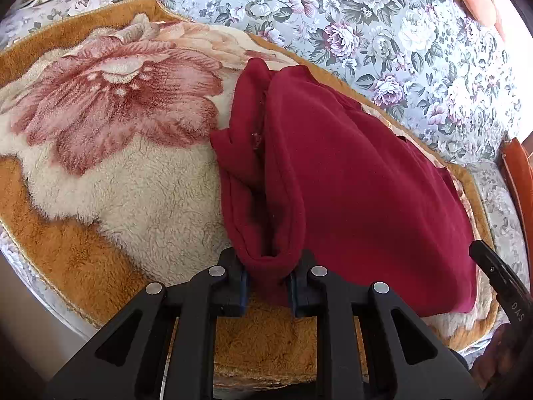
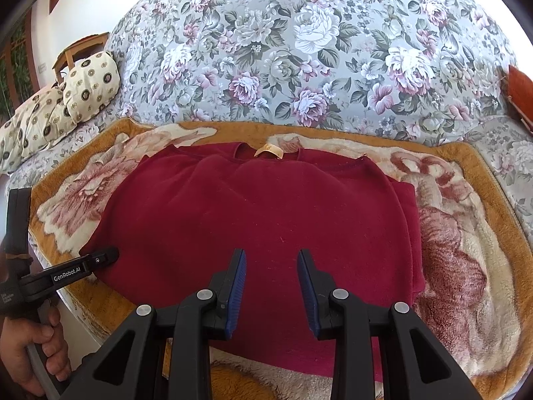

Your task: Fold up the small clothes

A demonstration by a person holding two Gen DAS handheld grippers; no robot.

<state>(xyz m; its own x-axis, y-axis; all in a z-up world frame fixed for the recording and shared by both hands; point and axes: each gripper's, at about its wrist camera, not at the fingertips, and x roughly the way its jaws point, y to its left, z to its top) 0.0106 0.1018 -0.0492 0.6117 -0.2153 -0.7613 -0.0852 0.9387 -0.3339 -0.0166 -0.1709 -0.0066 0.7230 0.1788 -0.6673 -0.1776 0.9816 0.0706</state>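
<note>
One dark red sweater point(image 2: 253, 220) is being shown spread flat on a fleecy flowered blanket point(image 2: 466, 266) over the bed, its neckline and label lying toward twelve o'clock. The fabric is being judged soft, light and limp, probably fleece, so it is likely to drape and sag rather than hold a crease; hems and side edges are being taken as the best holds. The left tool point(image 1: 268, 283) is being kept clenched on a bunched fold at the garment's lower left corner. The right tool point(image 2: 271, 293) is being held part open over the hem at six o'clock, gripping nothing. Two patterned pillows point(image 2: 66, 100) are being counted at ten o'clock.
</note>
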